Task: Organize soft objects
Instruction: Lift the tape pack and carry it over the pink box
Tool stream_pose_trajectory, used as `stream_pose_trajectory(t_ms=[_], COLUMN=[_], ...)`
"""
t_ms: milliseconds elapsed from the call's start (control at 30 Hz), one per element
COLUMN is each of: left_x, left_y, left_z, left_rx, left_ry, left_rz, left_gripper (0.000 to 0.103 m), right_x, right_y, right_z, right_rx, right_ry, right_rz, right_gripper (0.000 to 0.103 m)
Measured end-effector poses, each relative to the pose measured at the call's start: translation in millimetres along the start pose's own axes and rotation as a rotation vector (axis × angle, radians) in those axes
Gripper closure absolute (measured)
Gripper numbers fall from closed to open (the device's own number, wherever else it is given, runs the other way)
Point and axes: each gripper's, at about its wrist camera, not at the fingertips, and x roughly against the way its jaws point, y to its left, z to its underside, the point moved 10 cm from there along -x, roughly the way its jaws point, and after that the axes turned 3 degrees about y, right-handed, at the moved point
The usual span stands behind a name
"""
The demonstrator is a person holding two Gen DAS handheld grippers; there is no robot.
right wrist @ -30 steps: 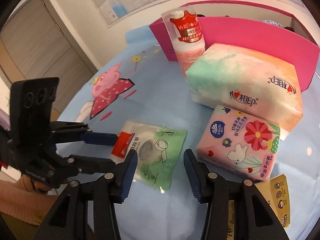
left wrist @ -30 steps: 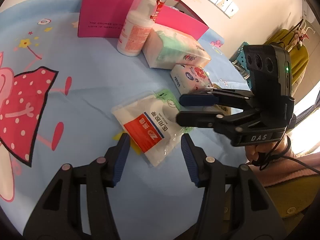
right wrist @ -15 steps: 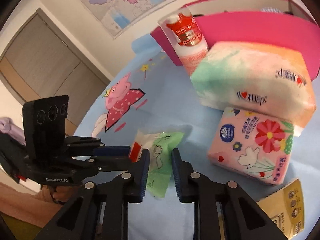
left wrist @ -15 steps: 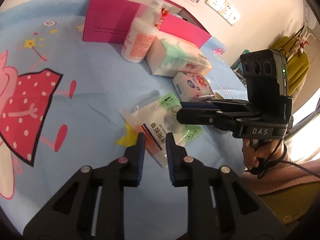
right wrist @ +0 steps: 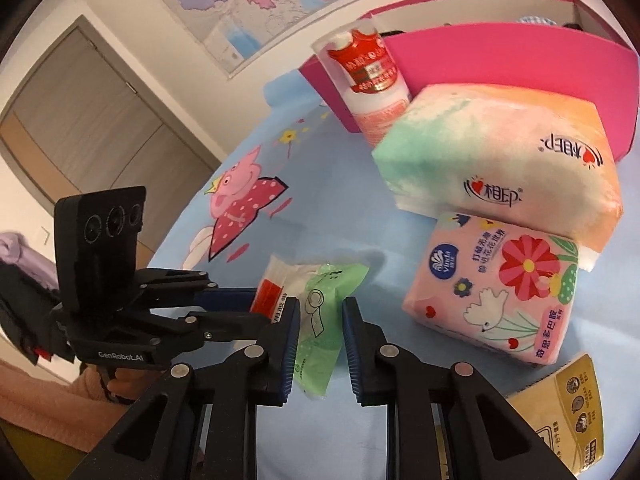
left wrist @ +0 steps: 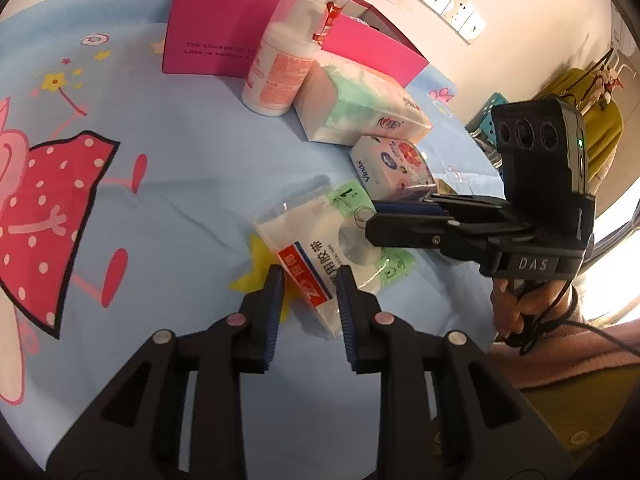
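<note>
Item: one soft packet, pinched at its red end by my left claw, whose jaws are opening, and at its green end by my right claw.

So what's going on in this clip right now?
A person works a handheld gripper in each hand over a table with a blue cartoon cloth. Both grippers are on one flat plastic packet: the left gripper at its red-labelled end, jaws opening slightly with the packet between them, the right gripper shut on its green end. Two tissue packs, a bottle and a pink box sit behind.
</note>
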Motion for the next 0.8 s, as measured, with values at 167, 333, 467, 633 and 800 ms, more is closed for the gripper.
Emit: stream_pose_trajectory(t_ms=[167,333,467,633,800], left_x=[4.7,20.6,37.0,62.2,88.9], left_y=[4.8,-3.7,-15.5,-32.6,-42.9], left_z=[-4.8,-16.4,-31.4,-62.5,-102.3], left_rx=[0.040,0.026,-0.024,-0.086,-0.127], left_ry=[-0.030,-0.075,-0.112,-0.183,-0.255], left_rz=[0.009,0.025,0.004,-0.020,-0.046], left_gripper=[0.081,0.082,0.082,0.082,0.082], right_x=[5.8,18.6,35.2,64.6,89.6], right_y=[5.9,8.9,15.7,28.7,40.5], right_z=[0.8,-3.3,-14.2,-42.7,-78.1], right_rx=[0.016,0.016,0.040,0.102,0.167], right_ry=[-0.019,-0.045,-0.083,-0.158,-0.230], right_rz=[-0.009,-0.019,-0.021,-0.011,-0.005], right_gripper=[0.083,0.083,0.083,0.083,0.083])
